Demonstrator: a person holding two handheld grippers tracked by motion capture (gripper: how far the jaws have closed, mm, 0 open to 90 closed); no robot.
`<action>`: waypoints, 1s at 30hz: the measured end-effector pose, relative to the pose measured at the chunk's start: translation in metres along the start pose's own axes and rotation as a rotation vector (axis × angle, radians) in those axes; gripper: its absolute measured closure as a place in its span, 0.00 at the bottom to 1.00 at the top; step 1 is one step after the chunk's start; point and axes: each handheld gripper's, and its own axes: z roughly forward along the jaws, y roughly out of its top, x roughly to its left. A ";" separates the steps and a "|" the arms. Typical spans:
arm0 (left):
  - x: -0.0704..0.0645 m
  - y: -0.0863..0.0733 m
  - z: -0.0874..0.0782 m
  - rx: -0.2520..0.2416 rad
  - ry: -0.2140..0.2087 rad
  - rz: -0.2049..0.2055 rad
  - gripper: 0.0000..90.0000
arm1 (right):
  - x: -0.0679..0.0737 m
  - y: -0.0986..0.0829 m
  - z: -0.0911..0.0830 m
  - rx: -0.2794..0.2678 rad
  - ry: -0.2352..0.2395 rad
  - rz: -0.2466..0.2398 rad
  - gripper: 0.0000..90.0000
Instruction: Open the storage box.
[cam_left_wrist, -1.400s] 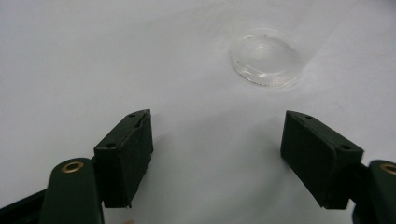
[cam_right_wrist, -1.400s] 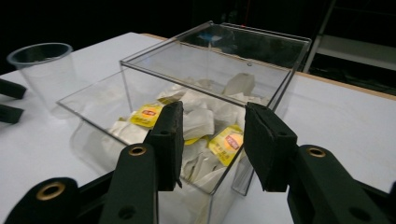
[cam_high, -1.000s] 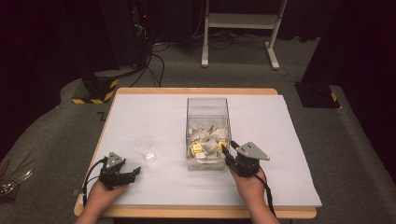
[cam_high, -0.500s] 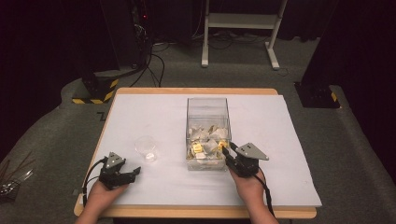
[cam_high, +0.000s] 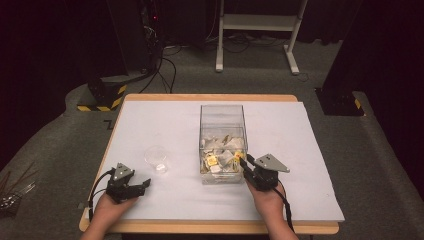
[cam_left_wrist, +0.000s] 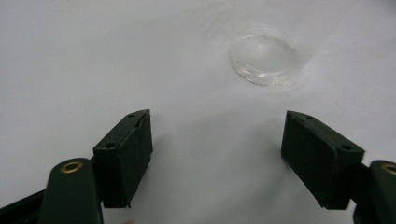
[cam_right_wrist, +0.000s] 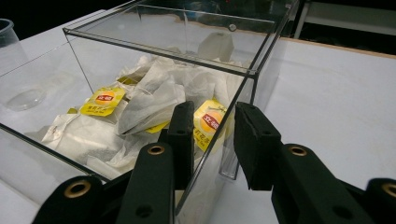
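The clear box (cam_right_wrist: 154, 51) holds tea bags (cam_right_wrist: 154, 93) with yellow tags, print unreadable; the right gripper (cam_right_wrist: 212, 140), jaws narrow, straddles its corner; the left gripper (cam_left_wrist: 217, 156) gapes wide near an apparently empty cup (cam_left_wrist: 265, 56).

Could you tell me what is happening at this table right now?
A person holds a gripper in each hand. The right gripper is at the near right corner of the clear box of tea bags, jaws partly open either side of its wall, gripping nothing yet. The left gripper rests wide open on the white table, near a clear cup.
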 end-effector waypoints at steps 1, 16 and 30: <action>0.000 0.000 0.000 0.000 0.000 0.000 0.28 | 0.001 -0.001 -0.002 0.001 0.000 0.004 0.76; 0.000 0.000 0.000 0.000 0.000 0.000 0.28 | 0.007 -0.006 -0.011 0.005 0.005 -0.007 0.76; 0.000 0.000 0.000 0.000 0.000 0.000 0.28 | 0.012 -0.010 -0.020 0.006 0.010 -0.013 0.74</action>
